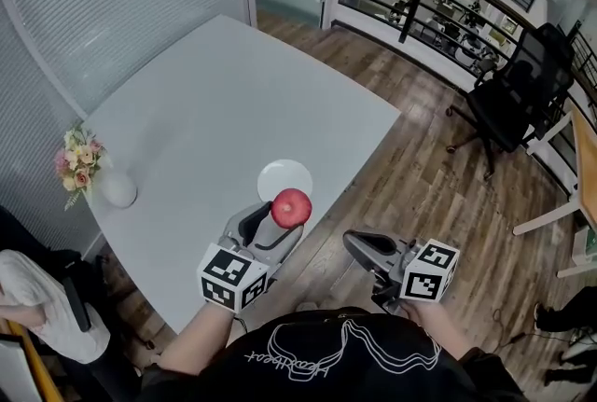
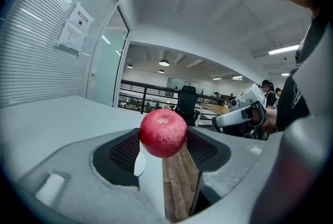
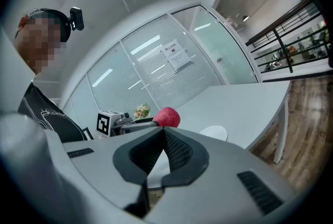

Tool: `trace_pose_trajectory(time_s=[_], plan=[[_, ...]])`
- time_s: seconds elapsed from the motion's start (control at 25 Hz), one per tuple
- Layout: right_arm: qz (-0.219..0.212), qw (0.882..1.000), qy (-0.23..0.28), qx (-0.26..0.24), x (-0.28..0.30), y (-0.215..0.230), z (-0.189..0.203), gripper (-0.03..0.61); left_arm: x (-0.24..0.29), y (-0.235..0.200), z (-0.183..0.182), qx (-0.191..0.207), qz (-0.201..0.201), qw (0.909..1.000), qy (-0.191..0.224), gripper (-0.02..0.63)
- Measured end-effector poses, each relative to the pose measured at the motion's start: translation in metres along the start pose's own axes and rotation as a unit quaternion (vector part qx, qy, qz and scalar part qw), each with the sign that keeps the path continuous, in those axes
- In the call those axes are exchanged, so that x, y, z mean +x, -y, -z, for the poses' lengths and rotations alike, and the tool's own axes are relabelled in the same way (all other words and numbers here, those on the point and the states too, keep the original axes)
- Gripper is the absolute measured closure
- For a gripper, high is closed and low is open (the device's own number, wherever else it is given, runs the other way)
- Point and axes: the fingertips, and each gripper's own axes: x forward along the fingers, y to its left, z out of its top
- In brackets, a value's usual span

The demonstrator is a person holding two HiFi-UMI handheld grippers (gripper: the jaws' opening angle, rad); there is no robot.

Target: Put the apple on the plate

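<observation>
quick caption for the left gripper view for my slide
Red apple gripped between the left gripper's jaws, with the table at left.

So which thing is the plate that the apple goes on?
Find the big pale grey table; near its front edge lies a small round white plate, just beyond the red apple. It is flat and bare, unlike the bulbous white vase of flowers at the left corner.

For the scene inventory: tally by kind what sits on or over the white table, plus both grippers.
apple: 1, held in the left gripper's jaws
white plate: 1
vase of flowers: 1
grippers: 2, left gripper and right gripper
Total: 5
</observation>
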Motion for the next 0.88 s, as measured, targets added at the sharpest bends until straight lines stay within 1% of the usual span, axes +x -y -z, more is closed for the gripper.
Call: trace_pose_trajectory(time_s=[0.36,0.52,0.64,0.76,0.88], plan=[[0.023,1.000,-0.005,0.019,-0.002,0.025,0.003,0.569,0.029,-0.043,0.013,-0.023,-0.036,0.9991,-0.004,0.324],[0.032,0.999,-0.008,0.024,-0.003,0.036,0.004,0.569,0.045,-0.062,0.026,-0.005,-0.062,0.9979,-0.016,0.324],[0.038,0.999,-0.008,0.027,-0.005,0.044,0.003,0.569,0.058,-0.071,0.038,0.007,-0.071,0.9970,-0.029,0.324],[0.046,0.998,-0.008,0.032,-0.007,0.052,0.003,0.569,0.069,-0.081,0.051,0.012,-0.079,0.9960,-0.040,0.324],[0.051,0.998,-0.011,0.037,-0.010,0.058,0.004,0.569,0.080,-0.089,0.066,0.008,-0.086,0.9948,-0.055,0.324]])
